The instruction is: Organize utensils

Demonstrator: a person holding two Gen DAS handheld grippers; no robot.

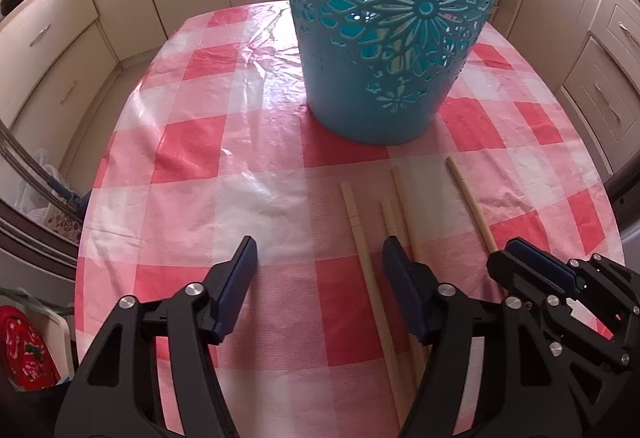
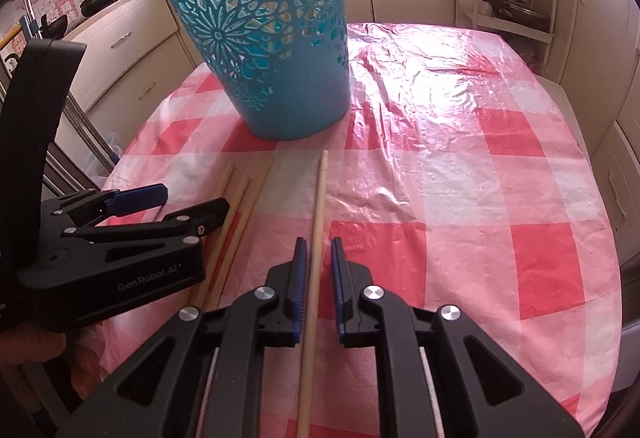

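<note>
Right wrist view: my right gripper (image 2: 318, 258) straddles one chopstick (image 2: 318, 206) at lower centre, pads slightly apart, not pinching. Left gripper (image 2: 188, 210) gapes empty beside three more chopsticks (image 2: 236, 206); teal basket (image 2: 272, 70), their likely home, stands upper left

Left wrist view sits low over the near edge of the tabletop (image 1: 248, 174), looking steeply down and forward along its own left gripper (image 1: 318, 258), fingers filling the bottom of the picture. Right wrist view does the same from a spot just to the right, tilted down along the right gripper (image 2: 318, 248), close above the cloth. Both face the far side, where the blue basket (image 1: 384, 38) stands; it looms nearer in the left view. Shared ground: the basket, the checked cloth, the chopsticks (image 1: 368, 270) lying near, and each view catches the other gripper at its edge.
</note>
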